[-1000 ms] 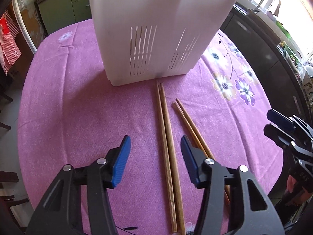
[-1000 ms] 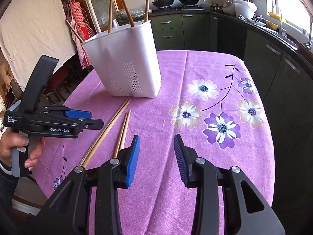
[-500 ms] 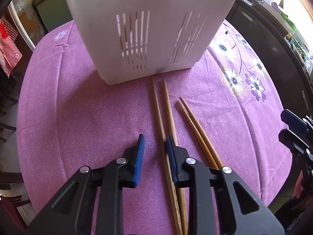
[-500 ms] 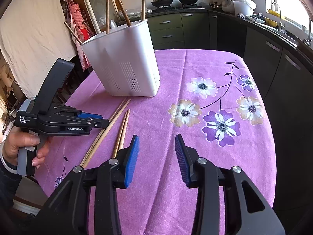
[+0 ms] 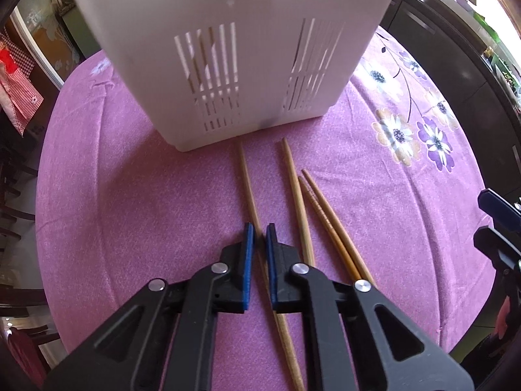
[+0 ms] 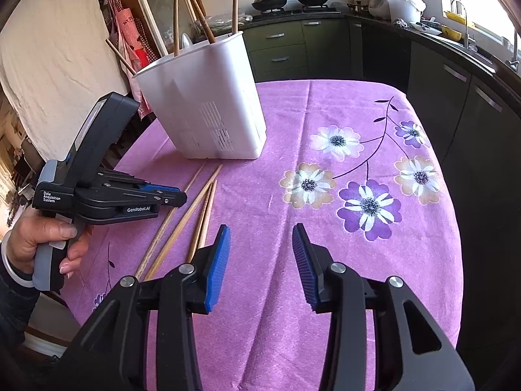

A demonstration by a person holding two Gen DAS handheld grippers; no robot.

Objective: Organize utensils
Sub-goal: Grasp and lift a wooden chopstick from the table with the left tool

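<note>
Your left gripper (image 5: 257,238) has clamped its blue pads on the leftmost chopstick (image 5: 246,176), whose long axis runs from 6 toward 12 o'clock, tip just short of the white utensil holder (image 5: 228,49) at 12. Three more chopsticks (image 5: 312,202) lie just beside it at 2 o'clock on the purple tablecloth (image 5: 114,195). Your right gripper (image 6: 260,251) hangs released and empty, farther off, with clear cloth around it and the table edge at 3 o'clock.
</note>
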